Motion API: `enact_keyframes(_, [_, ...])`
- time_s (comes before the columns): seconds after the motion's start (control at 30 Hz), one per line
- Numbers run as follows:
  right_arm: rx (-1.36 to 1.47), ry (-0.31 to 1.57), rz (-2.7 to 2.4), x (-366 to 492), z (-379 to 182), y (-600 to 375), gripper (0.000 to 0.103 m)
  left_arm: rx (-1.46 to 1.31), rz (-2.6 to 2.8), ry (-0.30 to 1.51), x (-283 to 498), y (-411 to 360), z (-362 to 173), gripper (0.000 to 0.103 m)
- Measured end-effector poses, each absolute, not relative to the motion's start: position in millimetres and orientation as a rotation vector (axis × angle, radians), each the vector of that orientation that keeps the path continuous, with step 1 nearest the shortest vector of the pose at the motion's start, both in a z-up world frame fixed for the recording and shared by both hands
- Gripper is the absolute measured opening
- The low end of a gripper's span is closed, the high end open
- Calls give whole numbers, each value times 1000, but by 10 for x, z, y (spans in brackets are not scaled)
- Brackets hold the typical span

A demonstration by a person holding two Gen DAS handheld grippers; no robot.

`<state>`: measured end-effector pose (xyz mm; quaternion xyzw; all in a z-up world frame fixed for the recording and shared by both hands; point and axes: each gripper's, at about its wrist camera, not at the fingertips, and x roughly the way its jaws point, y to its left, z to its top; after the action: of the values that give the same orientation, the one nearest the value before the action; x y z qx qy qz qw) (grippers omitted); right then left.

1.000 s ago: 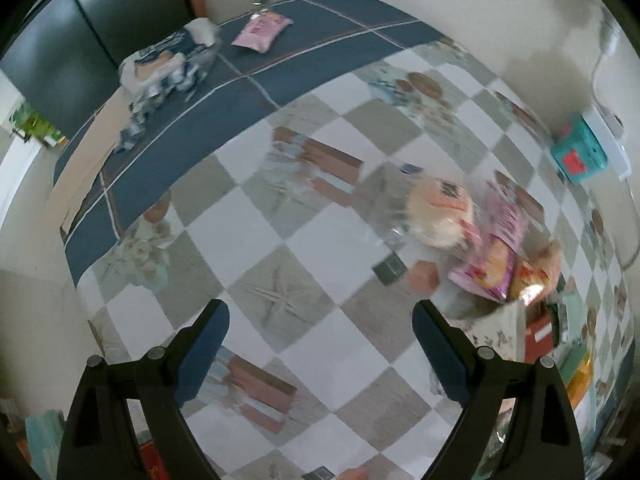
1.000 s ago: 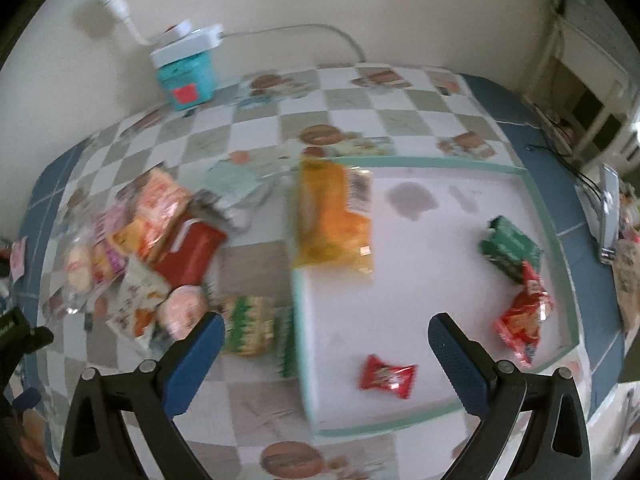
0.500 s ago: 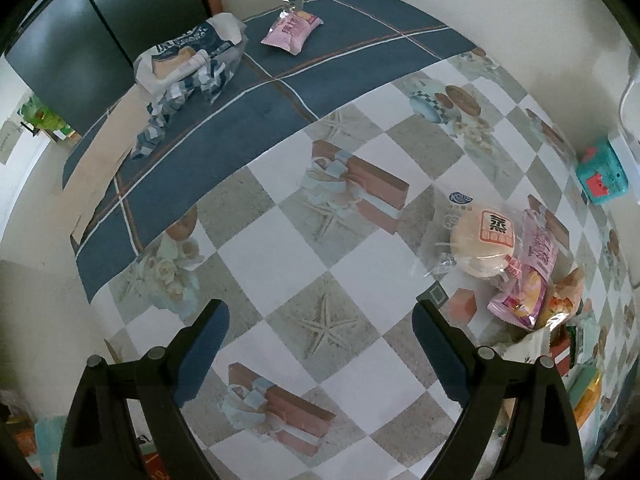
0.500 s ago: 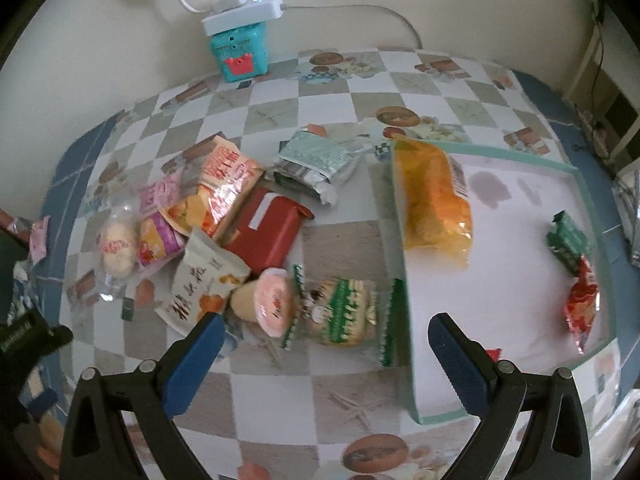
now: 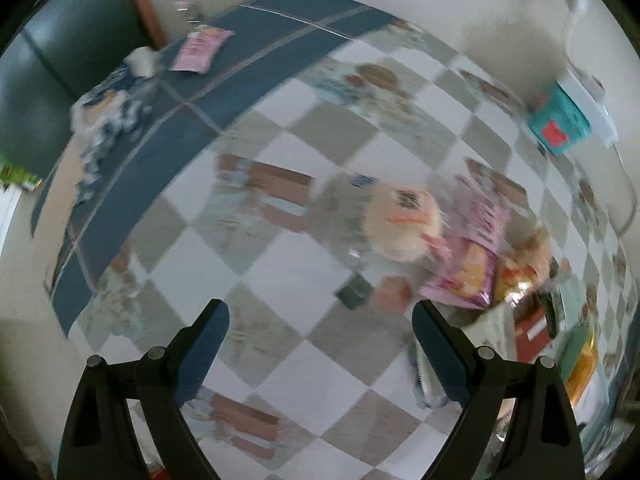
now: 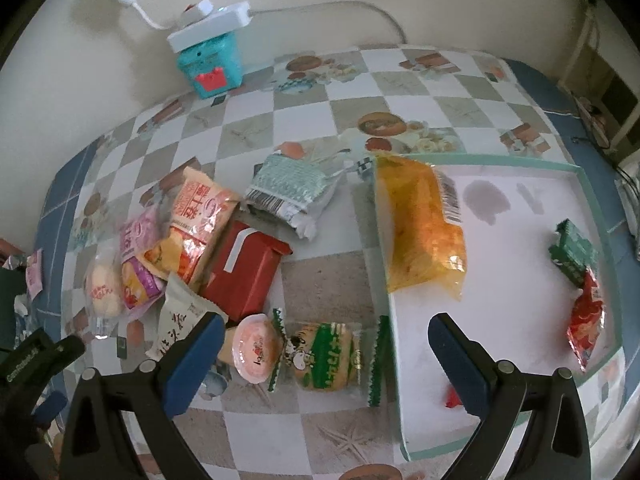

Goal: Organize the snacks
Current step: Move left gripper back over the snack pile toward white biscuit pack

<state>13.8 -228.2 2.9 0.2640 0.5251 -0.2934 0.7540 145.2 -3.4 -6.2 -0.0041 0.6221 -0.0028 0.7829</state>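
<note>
In the right wrist view a white tray with a teal rim point(image 6: 588, 188) holds a yellow chip bag point(image 6: 420, 232), a green packet point(image 6: 574, 250) and a red packet point(image 6: 586, 320). Left of it lies a pile of snacks: a red box point(image 6: 244, 268), a green-striped cookie pack point(image 6: 328, 356), a pink jelly cup point(image 6: 256, 348), a silver-green bag point(image 6: 292, 188). My right gripper point(image 6: 320, 344) is open and empty above the cookie pack. My left gripper point(image 5: 320, 332) is open and empty over the checkered cloth, left of a round bun pack point(image 5: 404, 224) and a pink bag point(image 5: 472, 264).
A teal box with a white power strip on top point(image 6: 210, 60) stands by the wall. A pink packet point(image 5: 200, 48) and a blue-white patterned bag point(image 5: 108, 120) lie on the far blue part of the cloth. The left gripper's body point(image 6: 36, 356) shows at the right view's left edge.
The left view has swung and is now blurred, with the bun and pink bag closer to centre. The right gripper moved nearer the cookie pack and tray edge. Both stay open.
</note>
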Motion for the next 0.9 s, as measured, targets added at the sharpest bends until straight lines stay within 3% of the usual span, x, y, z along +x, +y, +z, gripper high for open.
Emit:
enact_keyframes(0.43, [592,1201,-672,183,-161,-2419,103,155,-169,1403,1410,-549,-356,93])
enact_keyframes(0.9, [672,1160,-737,-61,-73,-2737,103,74,-307,1407,1304,-1028,-366,93])
